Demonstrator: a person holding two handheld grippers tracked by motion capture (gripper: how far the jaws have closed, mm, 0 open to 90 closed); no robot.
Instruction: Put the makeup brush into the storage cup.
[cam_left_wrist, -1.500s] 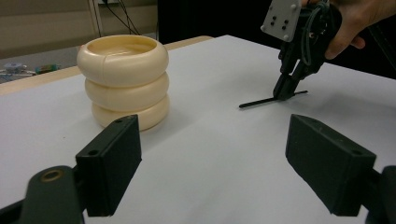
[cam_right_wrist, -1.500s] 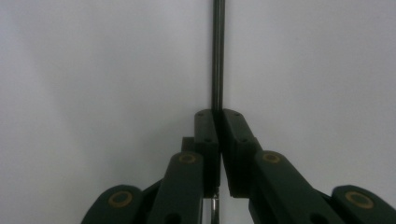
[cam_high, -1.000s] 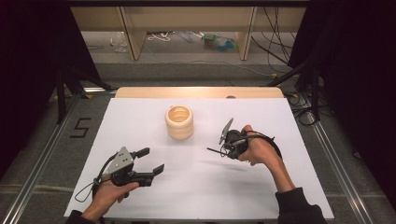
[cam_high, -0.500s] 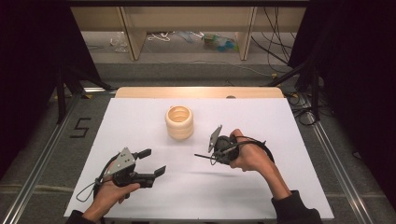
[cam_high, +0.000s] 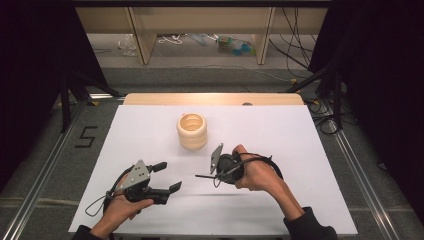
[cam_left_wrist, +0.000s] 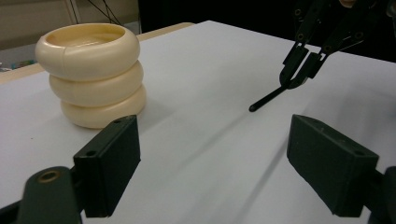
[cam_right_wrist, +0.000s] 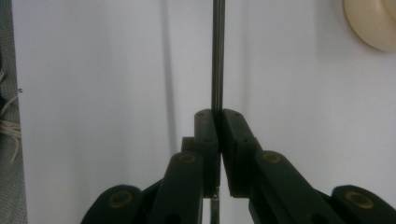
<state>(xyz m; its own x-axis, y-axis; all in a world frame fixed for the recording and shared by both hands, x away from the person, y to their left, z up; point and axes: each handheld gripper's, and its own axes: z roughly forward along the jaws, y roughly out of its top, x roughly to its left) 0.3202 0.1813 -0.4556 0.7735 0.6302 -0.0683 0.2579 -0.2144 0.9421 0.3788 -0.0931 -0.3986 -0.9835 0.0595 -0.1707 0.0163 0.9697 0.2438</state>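
In the high view, nearest the bottom edge, the person's left hand holds the left gripper (cam_high: 167, 179) at the lower left of the frame, low over the white sheet (cam_high: 280, 125); its jaws stand spread with nothing between them, a grey three-cornered plate on top and a cable looping off to the left. In the left gripper view the two black pads (cam_left_wrist: 109, 161) sit wide apart at the bottom corners, bare white surface between them.

A little farther up and to the right of centre, the right hand holds the right gripper (cam_high: 212, 176), its jaws pressed together on a thin black rod (cam_high: 205, 176). The rod sticks out towards the left of the frame, roughly level, above the sheet. In the right gripper view the rod (cam_right_wrist: 217, 56) runs straight up the middle of the frame from the closed pads. In the left gripper view it (cam_left_wrist: 268, 98) slants down to the left from the right gripper (cam_left_wrist: 294, 79) in the upper right.

Beyond both, at the centre of the high view, a cream stack of three rings (cam_high: 192, 131) stands upright on the sheet, apart from the rod and both grippers. It fills the upper left of the left gripper view (cam_left_wrist: 88, 70), and its edge (cam_right_wrist: 371, 23) shows at the upper right corner of the right gripper view.

Farthest, along the top of the high view, wooden furniture legs (cam_high: 140, 35) stand on the floor.
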